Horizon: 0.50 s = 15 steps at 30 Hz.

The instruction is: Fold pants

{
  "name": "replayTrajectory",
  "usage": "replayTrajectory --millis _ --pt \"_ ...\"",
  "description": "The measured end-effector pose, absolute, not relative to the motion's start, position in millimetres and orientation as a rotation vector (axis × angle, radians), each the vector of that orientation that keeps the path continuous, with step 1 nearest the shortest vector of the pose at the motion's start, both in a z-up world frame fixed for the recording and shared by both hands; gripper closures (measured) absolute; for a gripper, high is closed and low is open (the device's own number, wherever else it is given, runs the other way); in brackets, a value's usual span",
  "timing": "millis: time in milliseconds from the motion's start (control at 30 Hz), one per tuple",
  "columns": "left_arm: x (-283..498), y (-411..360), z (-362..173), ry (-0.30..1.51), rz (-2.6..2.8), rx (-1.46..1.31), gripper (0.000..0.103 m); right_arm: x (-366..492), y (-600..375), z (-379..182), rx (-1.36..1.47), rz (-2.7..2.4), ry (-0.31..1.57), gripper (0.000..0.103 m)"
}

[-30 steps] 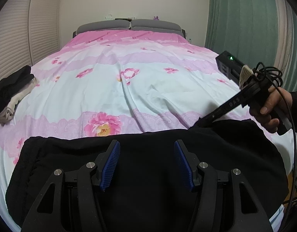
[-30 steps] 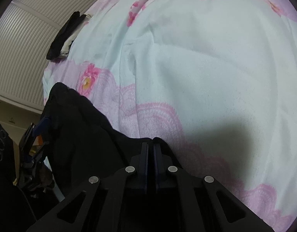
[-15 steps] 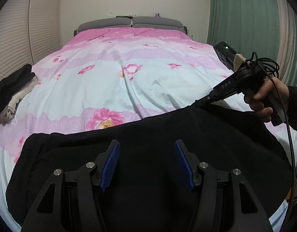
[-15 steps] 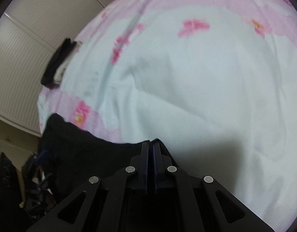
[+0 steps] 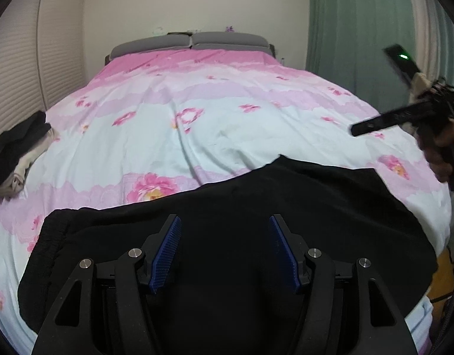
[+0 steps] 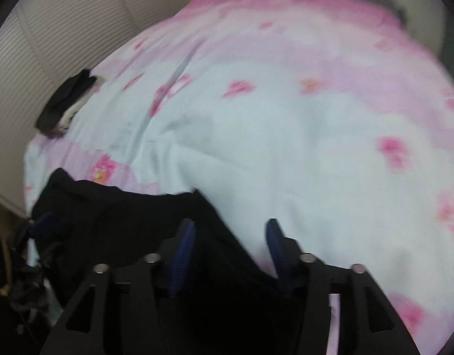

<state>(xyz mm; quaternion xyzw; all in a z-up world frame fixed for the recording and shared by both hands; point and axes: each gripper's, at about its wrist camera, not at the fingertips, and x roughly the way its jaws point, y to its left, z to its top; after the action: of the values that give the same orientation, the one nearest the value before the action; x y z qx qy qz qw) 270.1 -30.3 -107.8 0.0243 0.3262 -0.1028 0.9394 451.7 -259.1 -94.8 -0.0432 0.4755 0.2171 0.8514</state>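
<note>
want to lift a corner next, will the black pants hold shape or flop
Likely floppy: the black pants drape flat on the bedspread with soft, wavy edges. Probably not slippery, as the cloth looks matte. A lifted corner would likely sag.

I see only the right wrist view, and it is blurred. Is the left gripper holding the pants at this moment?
Observer: No. The left gripper is open. Its fingers are apart above the black pants and grip nothing.
Operator: And mine, does it touch the cloth?
Observer: No. The left wrist view shows the right gripper in the air above the bedspread, apart from the pants.
Operator: Which end of them is the top?
Observer: Probably the left end. A gathered, ribbed edge lies there, and it looks like an elastic band.
</note>
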Motion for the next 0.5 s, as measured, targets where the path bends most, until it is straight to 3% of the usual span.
replayTrajectory --millis 233,500 --pt "228.6 -45.3 -107.3 0.664 -0.306 0.073 0.042 340.5 -320.9 -86.8 -0.047 0.215 0.949 0.039" --pt "195.6 -33.9 -123.1 0.697 -0.279 0.116 0.042 232.7 -352.4 -135.2 0.174 0.083 0.985 0.039"
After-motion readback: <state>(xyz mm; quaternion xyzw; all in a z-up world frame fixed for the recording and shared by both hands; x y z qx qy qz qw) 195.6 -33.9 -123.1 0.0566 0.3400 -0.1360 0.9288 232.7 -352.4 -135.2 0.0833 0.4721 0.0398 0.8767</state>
